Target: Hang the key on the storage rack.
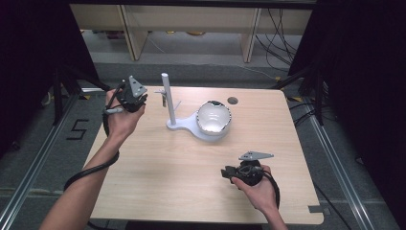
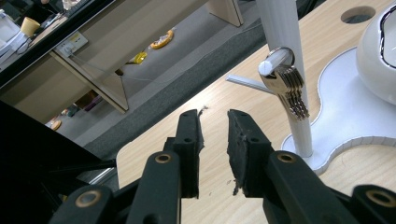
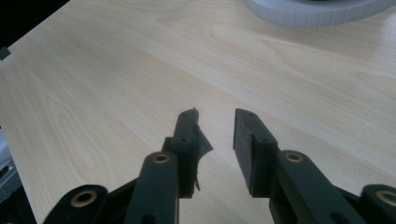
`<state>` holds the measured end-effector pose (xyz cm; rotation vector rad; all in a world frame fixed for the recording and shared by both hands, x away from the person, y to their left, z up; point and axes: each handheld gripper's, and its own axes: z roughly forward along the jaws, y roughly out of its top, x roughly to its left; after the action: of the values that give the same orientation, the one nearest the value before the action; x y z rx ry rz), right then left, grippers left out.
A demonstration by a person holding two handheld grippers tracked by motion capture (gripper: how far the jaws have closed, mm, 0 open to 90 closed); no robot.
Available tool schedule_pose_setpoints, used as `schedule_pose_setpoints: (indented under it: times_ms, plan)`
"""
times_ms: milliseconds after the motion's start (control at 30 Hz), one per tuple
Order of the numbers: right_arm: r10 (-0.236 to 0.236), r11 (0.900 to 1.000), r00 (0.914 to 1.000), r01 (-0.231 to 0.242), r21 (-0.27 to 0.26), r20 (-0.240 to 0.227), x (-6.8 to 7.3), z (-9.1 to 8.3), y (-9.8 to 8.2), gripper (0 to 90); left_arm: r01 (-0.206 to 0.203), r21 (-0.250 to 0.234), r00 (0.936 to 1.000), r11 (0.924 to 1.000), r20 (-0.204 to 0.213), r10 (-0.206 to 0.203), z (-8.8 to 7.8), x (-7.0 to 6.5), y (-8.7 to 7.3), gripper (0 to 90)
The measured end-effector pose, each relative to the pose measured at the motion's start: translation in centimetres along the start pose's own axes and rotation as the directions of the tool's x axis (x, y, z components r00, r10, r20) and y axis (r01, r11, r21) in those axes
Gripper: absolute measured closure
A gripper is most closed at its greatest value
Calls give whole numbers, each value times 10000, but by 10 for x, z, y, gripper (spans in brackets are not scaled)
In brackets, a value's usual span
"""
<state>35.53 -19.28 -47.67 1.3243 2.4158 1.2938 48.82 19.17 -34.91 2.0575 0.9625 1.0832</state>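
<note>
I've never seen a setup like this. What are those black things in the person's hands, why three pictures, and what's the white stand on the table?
A person holds a hand-operated two-jaw tool in each hand: the left tool and the right tool. One picture looks down from above; the other two come from a camera riding on each tool, looking along its black jaws. Both tools are open and hold nothing. On the wooden table is a white stand with an upright post, metal spoons hanging from its peg, and a white bowl on its base.
</note>
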Motion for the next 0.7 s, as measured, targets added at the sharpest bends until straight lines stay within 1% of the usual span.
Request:
schedule_pose_setpoints:
  times_ms: [33, 67, 100, 133, 167, 200, 233, 267, 300, 333, 367, 400, 433, 467, 500, 533, 567, 600, 633, 667, 700]
  plan:
    - [-21, 10000, 10000, 21, -14, 15, 0, 0, 0, 704, 194, 67, 9998, 9998, -41, -193, -2, 0, -1, 725]
    - [-131, 9999, 9998, 132, -31, 120, -1, 0, 0, 700, 141, -39, 9999, 9999, 21, -141, -2, 2, -3, 714]
    - [-152, 9999, 9998, 153, -29, 149, -1, 0, 0, 697, 190, -66, 9998, 9998, 36, -190, -3, 2, -4, 710]
    - [-152, 9999, 9998, 153, -29, 149, -1, 0, 0, 697, 190, -66, 9998, 9998, 36, -190, -3, 2, -4, 704]
    - [-112, 9999, 9999, 112, -47, 15, -1, 1, 0, 695, 382, -34, 9993, 9993, 33, -382, -6, 1, -5, 704]
    - [-24, 10000, 10000, 24, -52, 96, -1, 1, 0, 690, 444, -111, 9990, 9990, 25, -443, -8, 2, -6, 692]
    - [-24, 10000, 10000, 24, -52, 96, -1, 1, 0, 690, 444, -111, 9990, 9990, 25, -443, -8, 2, -6, 689]
    - [-151, 9998, 9998, 152, -110, 121, -4, 0, 0, 686, 506, -162, 9987, 9986, 49, -506, -10, 3, -7, 685]
    - [-151, 9998, 9998, 152, -110, 121, -4, 0, 0, 686, 564, -303, 9984, 9979, 28, -563, -10, 3, -8, 685]
    - [62, 9999, 10000, -62, -93, 78, -4, -1, 0, 681, 585, -282, 9983, 9979, 19, -585, -12, 4, -9, 678]
    - [62, 9999, 10000, -62, -93, 78, -4, -1, 0, 681, 585, -282, 9983, 9979, 19, -585, -12, 4, -9, 674]
    - [-42, 10000, 9997, 44, -81, 250, -6, -3, 0, 674, 695, -352, 9976, 9970, 70, -693, -14, 4, -12, 671]
    - [-42, 10000, 9997, 44, -81, 250, -6, -3, 0, 674, 695, -352, 9976, 9970, 70, -693, -14, 4, -12, 666]
    - [-68, 9997, 9999, 70, -227, 84, -7, -2, -1, 670, 720, -307, 9974, 9969, 70, -718, -15, 5, -13, 666]
    - [-104, 9998, 9994, 108, -142, 334, -7, -5, -1, 665, 752, -320, 9972, 9967, 72, -750, -16, 5, -14, 661]
    - [117, 9996, 9998, -112, -256, 182, -7, -5, -2, 660, 780, -348, 9969, 9963, 96, -777, -18, 6, -16, 653]
    - [-33, 9996, 9996, 41, -282, 284, -9, -7, -2, 657, 829, -369, 9965, 9959, 118, -825, -19, 6, -17, 646]
    - [-64, 9995, 9993, 75, -304, 373, -10, -8, -2, 653, 869, -475, 9962, 9951, 148, -863, -19, 6, -18, 642]
    - [-64, 9995, 9993, 75, -304, 373, -10, -8, -2, 653, 869, -475, 9962, 9951, 148, -863, -19, 6, -18, 639]
    - [12, 9995, 9990, 2, -320, 447, -11, -11, -2, 643, 956, -538, 9954, 9940, 166, -948, -22, 7, -20, 635]
    - [-43, 9989, 9993, 61, -468, 373, -12, -11, -2, 640, 956, -538, 9954, 9940, 166, -948, -22, 7, -20, 629]
